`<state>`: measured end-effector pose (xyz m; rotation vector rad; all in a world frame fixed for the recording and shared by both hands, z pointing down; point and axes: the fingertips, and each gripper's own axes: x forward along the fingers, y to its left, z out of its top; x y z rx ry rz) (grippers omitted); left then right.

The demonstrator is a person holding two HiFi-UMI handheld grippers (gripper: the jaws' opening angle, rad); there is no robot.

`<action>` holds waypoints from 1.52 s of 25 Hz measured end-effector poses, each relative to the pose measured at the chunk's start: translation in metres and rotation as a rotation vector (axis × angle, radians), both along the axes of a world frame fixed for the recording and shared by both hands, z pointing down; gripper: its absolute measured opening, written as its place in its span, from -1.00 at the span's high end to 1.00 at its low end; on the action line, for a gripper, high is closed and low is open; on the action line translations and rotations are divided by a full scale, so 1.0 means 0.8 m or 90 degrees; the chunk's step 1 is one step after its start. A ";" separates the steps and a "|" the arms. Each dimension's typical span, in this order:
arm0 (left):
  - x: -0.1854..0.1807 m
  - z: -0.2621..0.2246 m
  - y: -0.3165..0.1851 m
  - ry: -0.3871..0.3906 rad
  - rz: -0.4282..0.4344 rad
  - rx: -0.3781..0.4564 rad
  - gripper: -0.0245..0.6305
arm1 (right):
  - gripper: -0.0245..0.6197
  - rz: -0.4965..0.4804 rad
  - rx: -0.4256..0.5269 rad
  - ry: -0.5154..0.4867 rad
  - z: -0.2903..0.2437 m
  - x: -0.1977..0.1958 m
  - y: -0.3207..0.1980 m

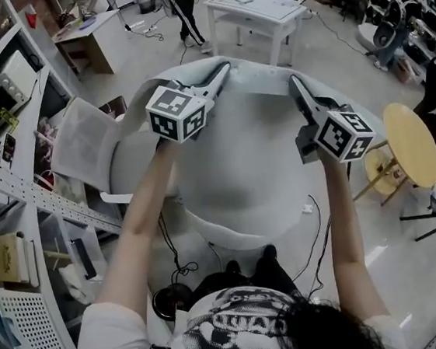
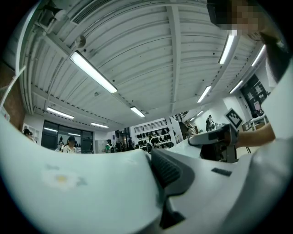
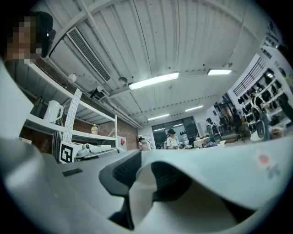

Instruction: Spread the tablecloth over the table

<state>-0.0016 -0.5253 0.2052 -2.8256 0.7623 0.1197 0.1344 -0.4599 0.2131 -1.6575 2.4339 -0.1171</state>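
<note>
**Up between both grippers: tablecloth held by its far edge**

In the head view the pale tablecloth [image 1: 240,159] hangs and billows in front of the person, raised off whatever is below it. Its far edge runs from the left gripper [image 1: 221,74] across to the right gripper [image 1: 296,89], and the rest sags down toward the person's legs. The two grippers are well apart, one at each top corner of the cloth, with both forearms stretched forward.

Left gripper view: the jaws are closed on the cloth edge. One dark ribbed pad [image 2: 170,170] shows on the right. The cloth covers the other jaw and fills the left and bottom of the view, with a small flower print [image 2: 62,180] on it. The cloth edge runs on to the right gripper in the background.

Right gripper view: the jaws are clamped on a fold of cloth. The two dark pads [image 3: 122,176] sit on either side of the fold, which rises between them and spreads out to the right. The cloth also covers the bottom of the view.

Surroundings: metal shelving [image 1: 17,193] on the left, a round yellow table [image 1: 412,144] on the right, and cables on the floor [image 1: 172,253] under the cloth.
</note>
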 end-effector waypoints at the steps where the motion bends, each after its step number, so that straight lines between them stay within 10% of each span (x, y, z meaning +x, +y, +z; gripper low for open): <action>1: 0.006 -0.006 -0.009 -0.002 -0.001 0.006 0.74 | 0.70 0.000 0.006 0.005 -0.007 0.005 -0.008; 21: 0.116 -0.096 -0.181 0.036 -0.050 0.088 0.72 | 0.71 -0.058 0.101 0.066 -0.105 0.117 -0.185; 38: 0.073 0.048 -0.126 -0.002 -0.022 -0.044 0.71 | 0.70 -0.070 -0.010 0.026 0.028 0.069 -0.118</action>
